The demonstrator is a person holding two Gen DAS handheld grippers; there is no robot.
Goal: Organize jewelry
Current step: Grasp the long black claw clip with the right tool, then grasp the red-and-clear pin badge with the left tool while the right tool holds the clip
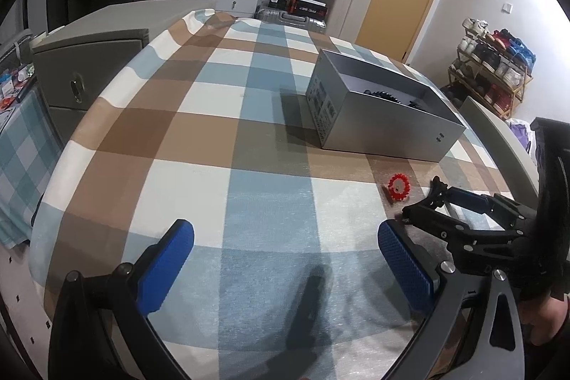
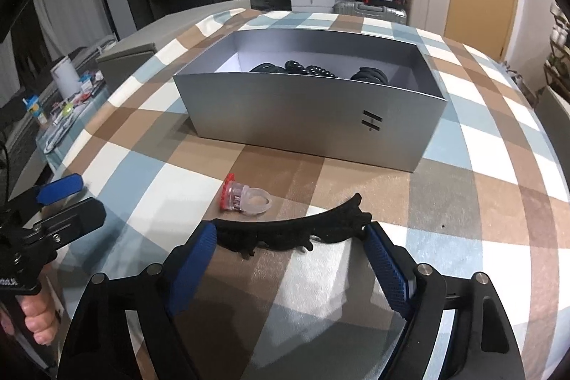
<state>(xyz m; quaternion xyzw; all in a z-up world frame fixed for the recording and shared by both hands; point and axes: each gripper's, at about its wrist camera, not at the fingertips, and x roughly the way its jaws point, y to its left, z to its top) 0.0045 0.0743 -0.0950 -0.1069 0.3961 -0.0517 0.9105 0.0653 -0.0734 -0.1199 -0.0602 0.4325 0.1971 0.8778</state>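
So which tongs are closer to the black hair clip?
Right. The right tongs bracket the black hair clip end to end; the left tongs hover beside it, empty.

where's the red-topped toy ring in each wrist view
Left wrist view: the red-topped ring lies on the checked cloth at right of centre, just beyond the right gripper.
Right wrist view: the ring lies left of centre, between the silver box and the gripper's fingers.
Shared landmark: the open silver box sits behind the ring in both.
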